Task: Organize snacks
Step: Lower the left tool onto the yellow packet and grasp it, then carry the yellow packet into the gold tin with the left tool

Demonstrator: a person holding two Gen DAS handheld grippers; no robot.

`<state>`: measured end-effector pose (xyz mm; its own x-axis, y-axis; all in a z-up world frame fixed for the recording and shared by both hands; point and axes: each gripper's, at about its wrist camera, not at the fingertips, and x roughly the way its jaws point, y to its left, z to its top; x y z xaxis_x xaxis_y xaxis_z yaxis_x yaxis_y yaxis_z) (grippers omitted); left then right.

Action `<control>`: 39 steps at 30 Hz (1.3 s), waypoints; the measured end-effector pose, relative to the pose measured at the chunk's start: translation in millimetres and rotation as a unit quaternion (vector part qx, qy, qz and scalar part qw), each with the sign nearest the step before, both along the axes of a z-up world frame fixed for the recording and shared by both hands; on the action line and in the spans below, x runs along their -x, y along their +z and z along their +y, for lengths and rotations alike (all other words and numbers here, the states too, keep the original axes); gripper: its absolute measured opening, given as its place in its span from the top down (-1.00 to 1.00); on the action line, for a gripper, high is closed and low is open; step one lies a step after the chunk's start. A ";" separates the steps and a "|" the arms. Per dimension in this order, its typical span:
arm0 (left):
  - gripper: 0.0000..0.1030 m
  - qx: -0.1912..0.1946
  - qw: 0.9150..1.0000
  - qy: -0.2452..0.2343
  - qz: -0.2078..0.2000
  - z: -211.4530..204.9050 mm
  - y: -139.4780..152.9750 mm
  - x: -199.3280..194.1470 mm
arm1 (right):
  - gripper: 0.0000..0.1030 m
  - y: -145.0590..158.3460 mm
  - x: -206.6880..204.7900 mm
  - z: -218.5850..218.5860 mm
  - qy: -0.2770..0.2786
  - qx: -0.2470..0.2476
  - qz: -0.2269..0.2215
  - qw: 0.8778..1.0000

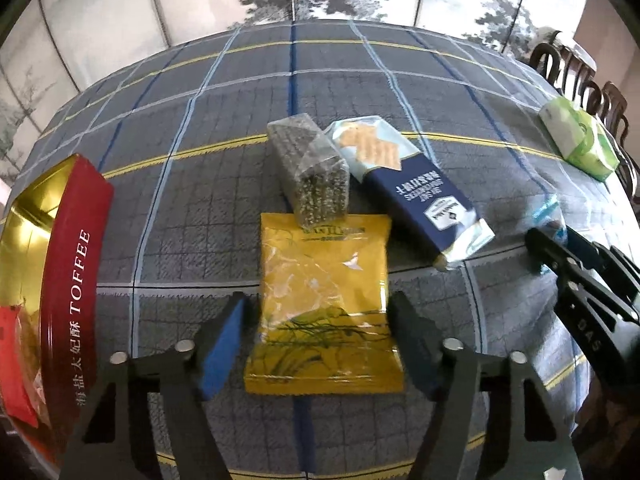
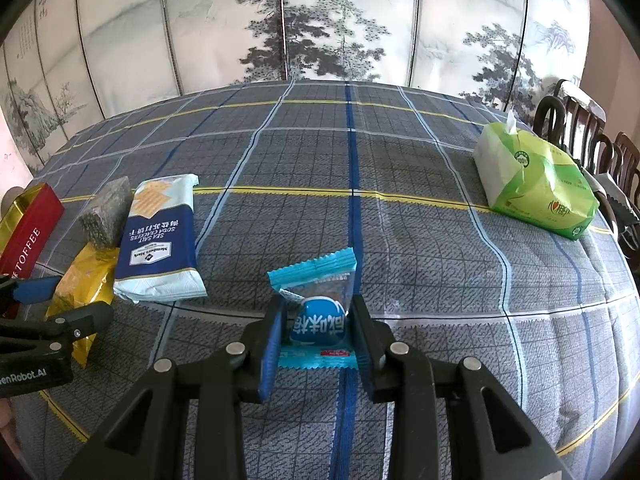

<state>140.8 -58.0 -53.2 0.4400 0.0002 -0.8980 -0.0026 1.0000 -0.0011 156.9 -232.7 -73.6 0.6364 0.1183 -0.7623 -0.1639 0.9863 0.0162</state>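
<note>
Straddling the yellow snack bag (image 1: 324,304), your left hand-held gripper (image 1: 316,316) is spread; your right hand-held gripper (image 2: 316,328) pinches the blue snack packet (image 2: 316,320) at centre frame.

Soft, even daylight fills both views, fairly bright, with only faint shadows under the packets on the grey-blue checked cloth of the table (image 2: 420,240). The glossy yellow plastic snack bag (image 1: 324,304) shows pale glare streaks. Fisheye distortion bows the table's edge and the painted folding screen (image 2: 320,20); corners fall to black. The left wrist view is slightly smeared, especially at its right side.
</note>
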 end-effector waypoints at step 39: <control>0.08 -0.017 0.999 0.004 -0.048 37.8 57.4 59.8 | 0.36 2.2 2.6 0.6 0.000 0.015 -0.002 1.000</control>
